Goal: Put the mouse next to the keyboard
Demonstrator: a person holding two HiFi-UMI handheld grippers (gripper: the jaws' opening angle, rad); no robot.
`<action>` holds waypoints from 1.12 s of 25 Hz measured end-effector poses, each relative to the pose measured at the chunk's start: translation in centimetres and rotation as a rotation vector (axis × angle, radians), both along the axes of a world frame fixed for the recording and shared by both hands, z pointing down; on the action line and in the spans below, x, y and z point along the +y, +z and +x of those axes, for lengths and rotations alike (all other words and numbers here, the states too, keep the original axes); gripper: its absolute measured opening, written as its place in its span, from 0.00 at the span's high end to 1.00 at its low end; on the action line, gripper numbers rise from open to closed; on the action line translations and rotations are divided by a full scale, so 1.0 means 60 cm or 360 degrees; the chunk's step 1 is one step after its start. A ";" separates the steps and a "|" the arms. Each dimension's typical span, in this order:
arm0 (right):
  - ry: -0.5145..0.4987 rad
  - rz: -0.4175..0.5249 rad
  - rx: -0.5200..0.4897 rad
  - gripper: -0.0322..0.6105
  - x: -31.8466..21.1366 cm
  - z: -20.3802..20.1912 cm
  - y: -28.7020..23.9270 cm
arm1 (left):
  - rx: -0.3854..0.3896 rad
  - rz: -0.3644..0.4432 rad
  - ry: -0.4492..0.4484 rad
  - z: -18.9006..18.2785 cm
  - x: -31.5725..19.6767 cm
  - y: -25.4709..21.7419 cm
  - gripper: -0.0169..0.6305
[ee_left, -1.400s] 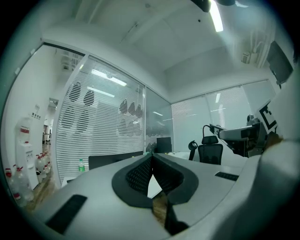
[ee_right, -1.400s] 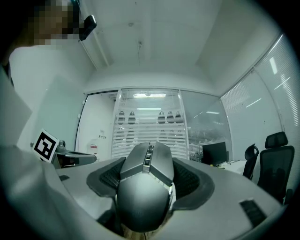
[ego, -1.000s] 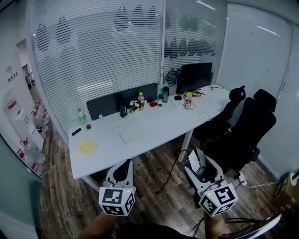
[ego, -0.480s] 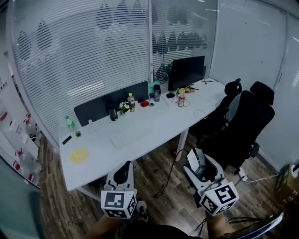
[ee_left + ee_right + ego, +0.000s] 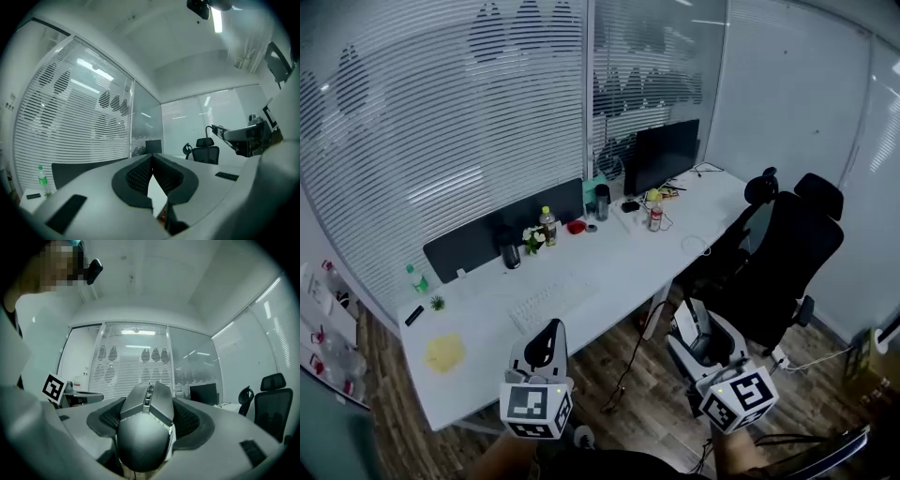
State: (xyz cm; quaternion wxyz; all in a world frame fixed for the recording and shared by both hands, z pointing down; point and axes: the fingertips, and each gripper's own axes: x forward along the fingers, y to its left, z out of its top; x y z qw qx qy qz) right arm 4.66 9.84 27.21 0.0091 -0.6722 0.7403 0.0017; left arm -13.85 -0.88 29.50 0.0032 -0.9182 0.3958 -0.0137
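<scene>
A white keyboard (image 5: 546, 304) lies near the front edge of the long white desk (image 5: 614, 267). My right gripper (image 5: 688, 319) hangs below and in front of the desk, over the wooden floor, shut on a grey mouse (image 5: 691, 325). In the right gripper view the mouse (image 5: 145, 427) fills the space between the dark pads (image 5: 190, 420), nose pointing away. My left gripper (image 5: 549, 336) is at the desk's front edge, just below the keyboard. Its jaws meet at the tips with nothing between them, as the left gripper (image 5: 151, 160) view also shows.
Two black office chairs (image 5: 783, 248) stand at the desk's right end. On the desk are a dark monitor (image 5: 661, 155), a black divider panel (image 5: 487, 234), a bottle (image 5: 547, 225), a can (image 5: 655, 217) and a yellow patch (image 5: 445, 353). A cable (image 5: 630, 361) hangs below the desk.
The view has swung, so the desk and keyboard now sit lower and further left, closer to the left gripper. Both grippers keep their places in the view; the mouse stays held.
</scene>
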 end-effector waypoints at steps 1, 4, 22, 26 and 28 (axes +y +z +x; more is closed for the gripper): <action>0.0009 -0.0003 0.0002 0.48 -0.015 -0.001 -0.001 | 0.0000 -0.0003 0.0008 0.001 -0.016 0.000 0.93; 0.0027 -0.0021 0.0007 0.48 -0.056 -0.002 0.001 | 0.0004 -0.0011 0.0028 0.005 -0.059 0.001 0.93; 0.0105 -0.0021 -0.0004 0.48 -0.265 0.005 0.007 | -0.0018 -0.0056 0.0047 -0.018 -0.252 0.026 0.93; 0.0076 -0.0021 -0.0001 0.48 -0.303 0.017 0.006 | -0.0013 -0.0051 0.0031 -0.003 -0.284 0.022 0.93; 0.0042 -0.0019 0.0000 0.48 -0.324 0.023 0.008 | -0.0016 -0.0062 0.0006 0.002 -0.300 0.028 0.93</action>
